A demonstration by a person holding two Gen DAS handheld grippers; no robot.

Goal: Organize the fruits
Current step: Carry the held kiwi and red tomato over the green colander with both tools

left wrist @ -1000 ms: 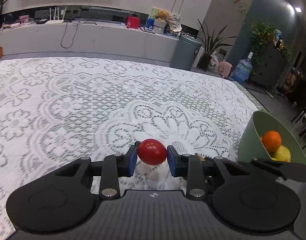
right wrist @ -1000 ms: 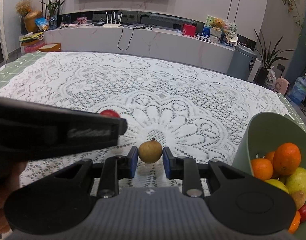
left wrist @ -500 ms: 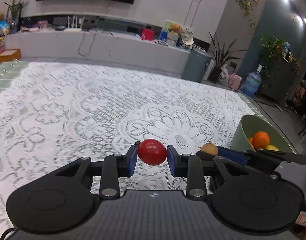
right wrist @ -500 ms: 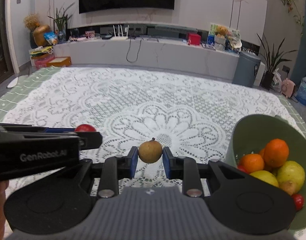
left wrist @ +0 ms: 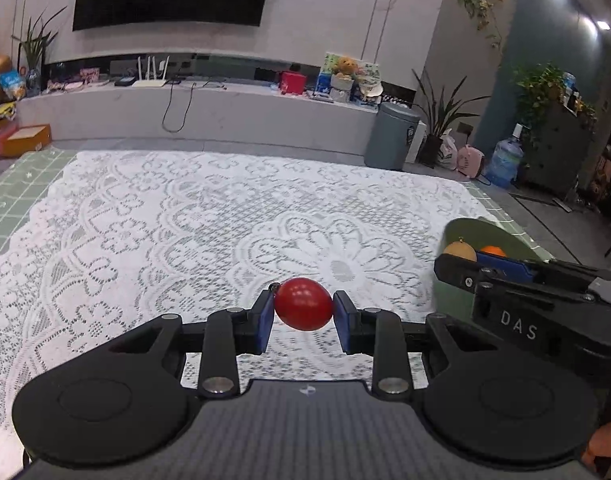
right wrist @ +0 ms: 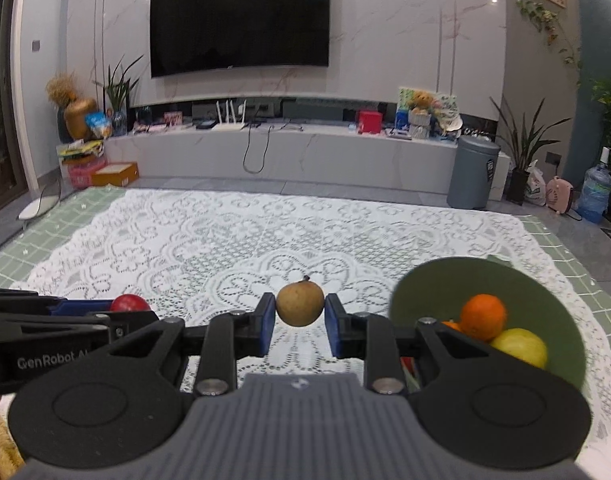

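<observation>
My left gripper (left wrist: 303, 305) is shut on a small red tomato (left wrist: 303, 303), held above the white lace tablecloth (left wrist: 209, 224). My right gripper (right wrist: 299, 310) is shut on a small tan round fruit (right wrist: 299, 305), also lifted off the cloth. A green bowl (right wrist: 433, 280) stands at the right, holding an orange (right wrist: 483, 317), a yellow fruit (right wrist: 519, 346) and more fruit partly hidden. In the left wrist view the right gripper (left wrist: 461, 258) with the tan fruit (left wrist: 459, 251) appears in front of the bowl (left wrist: 485, 232). The right wrist view shows the left gripper's tomato (right wrist: 129, 303) at the left.
The lace cloth lies over a green checked table cover (right wrist: 57, 220). Beyond the table's far edge stand a low white cabinet (right wrist: 289, 152), a grey bin (right wrist: 472, 173), potted plants and a water bottle (right wrist: 594, 194). A hand (left wrist: 607, 442) shows at the lower right.
Both grippers have risen and drawn back with their fruits still held; more of the room and the table's far edge shows. The right gripper now sits closer in front of the bowl.
</observation>
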